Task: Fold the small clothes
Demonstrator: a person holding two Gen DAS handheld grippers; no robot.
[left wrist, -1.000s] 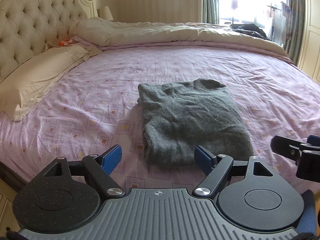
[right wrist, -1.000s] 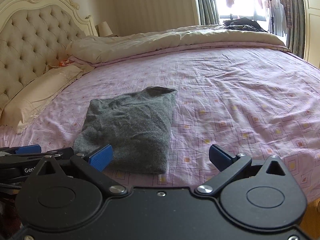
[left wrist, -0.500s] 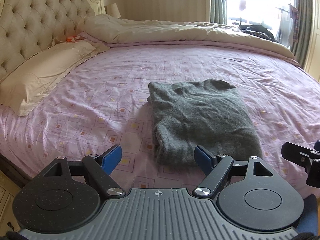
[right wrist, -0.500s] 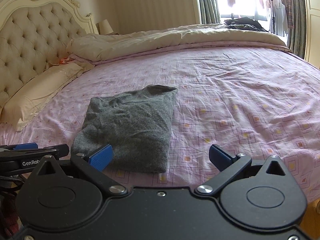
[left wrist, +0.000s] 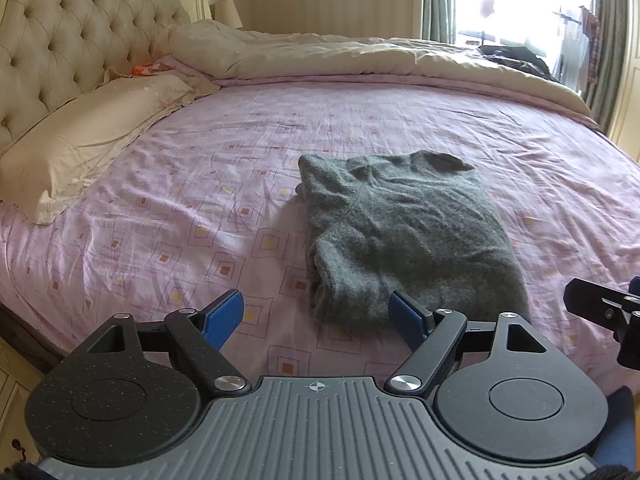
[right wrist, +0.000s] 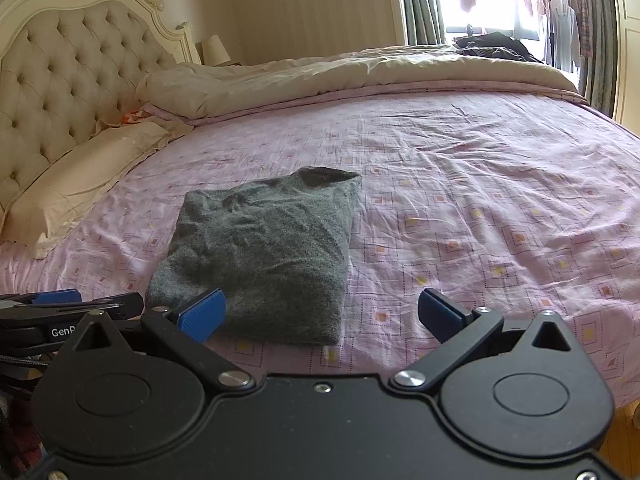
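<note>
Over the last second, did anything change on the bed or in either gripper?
Nothing was taken hold of or let go. The left wrist view swung slightly, so the grey sweater sits a little further right in it; the sweater itself lies folded on the pink sheet as before. The left gripper and right gripper stay open and empty.

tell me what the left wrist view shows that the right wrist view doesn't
Only the left wrist view shows the folded layers along the left edge of the folded grey knit sweater and the right tongs poking in at its right border. Only the right wrist view shows the carved crest of the cream tufted headboard and the left tongs at its left border. Both show the pink patterned bedsheet and open tongs holding nothing.
</note>
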